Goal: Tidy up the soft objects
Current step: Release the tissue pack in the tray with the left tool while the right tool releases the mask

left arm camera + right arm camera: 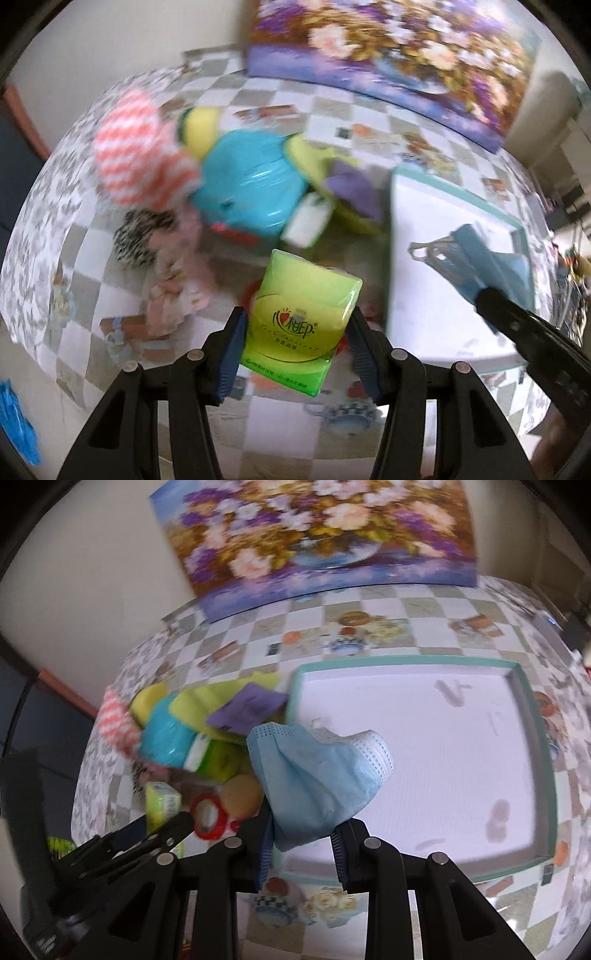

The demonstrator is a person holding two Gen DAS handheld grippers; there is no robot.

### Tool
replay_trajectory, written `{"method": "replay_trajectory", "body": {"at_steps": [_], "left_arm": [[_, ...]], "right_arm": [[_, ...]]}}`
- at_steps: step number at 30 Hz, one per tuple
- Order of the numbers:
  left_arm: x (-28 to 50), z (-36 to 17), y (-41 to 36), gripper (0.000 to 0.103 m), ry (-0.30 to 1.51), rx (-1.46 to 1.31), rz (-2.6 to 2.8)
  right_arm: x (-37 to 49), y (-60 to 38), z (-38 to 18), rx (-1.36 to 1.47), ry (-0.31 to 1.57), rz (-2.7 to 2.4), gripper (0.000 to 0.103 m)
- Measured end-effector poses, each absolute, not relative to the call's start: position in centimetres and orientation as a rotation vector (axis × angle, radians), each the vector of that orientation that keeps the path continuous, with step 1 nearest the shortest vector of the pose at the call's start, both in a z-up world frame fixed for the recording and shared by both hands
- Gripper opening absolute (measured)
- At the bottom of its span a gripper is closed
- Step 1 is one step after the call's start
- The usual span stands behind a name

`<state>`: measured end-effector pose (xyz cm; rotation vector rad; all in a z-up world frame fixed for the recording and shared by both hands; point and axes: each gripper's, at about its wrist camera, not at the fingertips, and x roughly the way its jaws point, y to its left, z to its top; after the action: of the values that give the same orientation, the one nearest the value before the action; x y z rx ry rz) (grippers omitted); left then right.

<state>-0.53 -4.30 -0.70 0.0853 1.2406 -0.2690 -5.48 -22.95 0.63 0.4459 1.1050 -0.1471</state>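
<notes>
The green plastic-wrapped tissue pack (301, 325), light and squashy, sits clamped across its sides in the left gripper (295, 350), while the right gripper (303, 845) pinches the limp pale-blue pleated face mask (317, 771) at its gathered lower end.

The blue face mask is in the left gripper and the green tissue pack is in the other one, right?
Not quite. The right wrist view shows the right gripper holding the blue face mask. The left gripper holds the green tissue pack.
</notes>
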Motion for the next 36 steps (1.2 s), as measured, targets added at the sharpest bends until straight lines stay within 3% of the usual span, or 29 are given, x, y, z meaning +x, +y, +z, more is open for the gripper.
{"method": "replay_trajectory", "body": {"at_steps": [18,33,35,36], "left_arm": [[-0.2,-1.8,-20.2,0.056,1.238,0.199,-0.485],[0.4,-4.7,-21.8,0.056,1.262,0.214,-0.51],[0.6,-4.7,-21.7,0.057,1.265,0.204,-0.505],[0.6,-4.7,-21.6,0.058,1.268,0.2,-0.504]], "right_arm": [[-8.3,-35.3,-1.4,0.615,1.109,-0.541,0.031],[-9.8,-38.2,-4.7,0.654,1.176,-0.664,0.032],[-9.8,-38.1,-4.5,0.64,1.18,-0.67,0.037],[-9.7,-38.1,-4.4,0.631,1.183,-0.675,0.047]]}}
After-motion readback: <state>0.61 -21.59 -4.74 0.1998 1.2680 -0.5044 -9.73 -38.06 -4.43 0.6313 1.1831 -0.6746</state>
